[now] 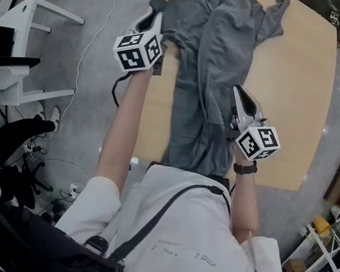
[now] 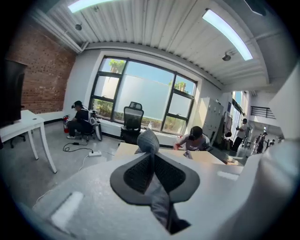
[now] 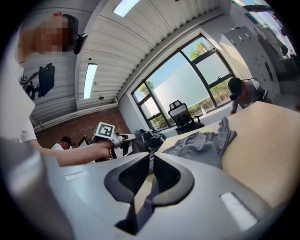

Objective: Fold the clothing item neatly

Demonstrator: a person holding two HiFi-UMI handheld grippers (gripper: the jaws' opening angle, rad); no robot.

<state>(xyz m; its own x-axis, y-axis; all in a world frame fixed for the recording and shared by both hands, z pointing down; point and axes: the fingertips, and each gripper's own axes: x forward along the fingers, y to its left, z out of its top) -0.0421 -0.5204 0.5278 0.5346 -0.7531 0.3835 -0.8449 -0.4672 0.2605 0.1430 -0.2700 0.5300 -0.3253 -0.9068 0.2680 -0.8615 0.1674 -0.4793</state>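
The grey shirt (image 1: pixel 213 74) lies lengthwise on the wooden surface (image 1: pixel 295 89), collar at the far end, with one side doubled over along its length. My left hand-held gripper (image 1: pixel 156 16) is clenched on the cloth at the far left sleeve, by the surface's left edge. My right hand-held gripper (image 1: pixel 238 97) pinches the shirt's right edge nearer to me.

- White short-sleeved T-shirt (image 1: pixel 185 232), at six o'clock.
- Black strap (image 1: pixel 162 218) crosses it from one towards seven o'clock.
- Dark wristband (image 1: pixel 244 169) on the right wrist.
- Left gripper (image 1: pixel 156 16) and right gripper (image 1: pixel 238 93): white cubes with black square markers.
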